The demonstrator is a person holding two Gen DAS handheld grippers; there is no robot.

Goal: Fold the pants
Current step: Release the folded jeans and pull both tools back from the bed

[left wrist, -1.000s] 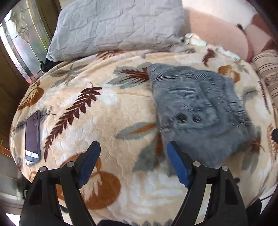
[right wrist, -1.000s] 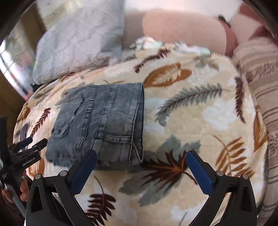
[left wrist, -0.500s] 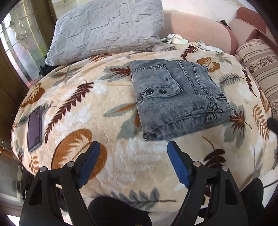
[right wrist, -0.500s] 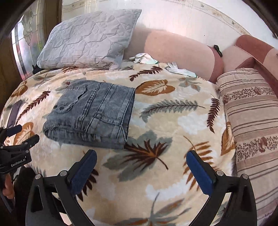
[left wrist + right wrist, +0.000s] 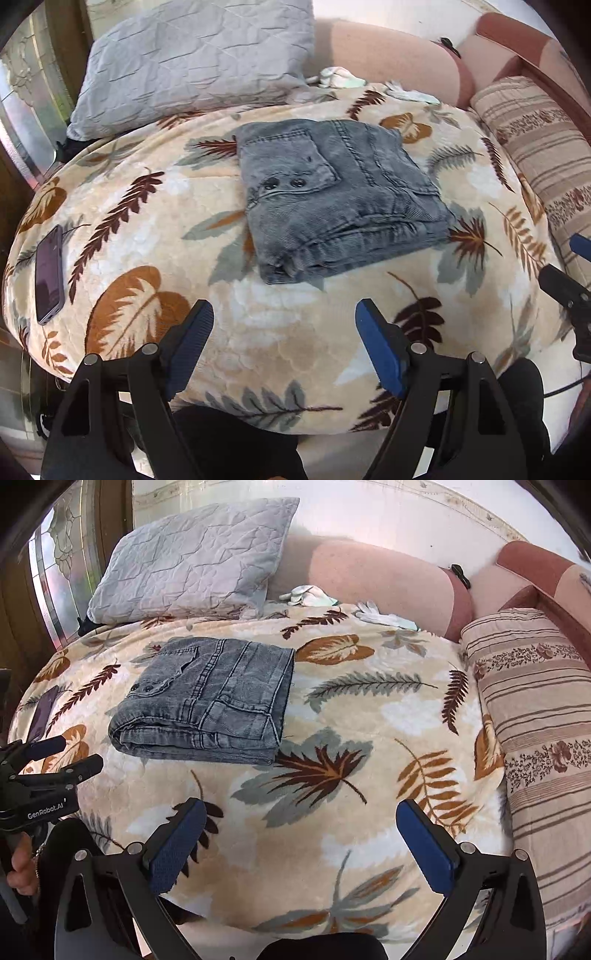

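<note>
The grey denim pants [image 5: 332,199] lie folded into a compact rectangle on the leaf-print blanket [image 5: 155,236], pocket with two buttons facing up. They also show in the right wrist view [image 5: 210,698]. My left gripper [image 5: 284,343] is open and empty, held back from the bed's near edge, below the pants. My right gripper [image 5: 301,843] is open and empty, wide apart, near the bed's front edge to the right of the pants. The left gripper also shows at the left edge of the right wrist view [image 5: 51,757].
A grey quilted pillow [image 5: 195,59] rests at the back left. A striped bolster [image 5: 535,731] lies along the right side. A dark phone [image 5: 50,273] lies on the blanket's left. White gloves [image 5: 384,618] lie near the pink headboard [image 5: 369,576].
Both grippers have pulled back and up from the folded pants, which now lie farther away. Both stay open and empty. The pants have not moved.
</note>
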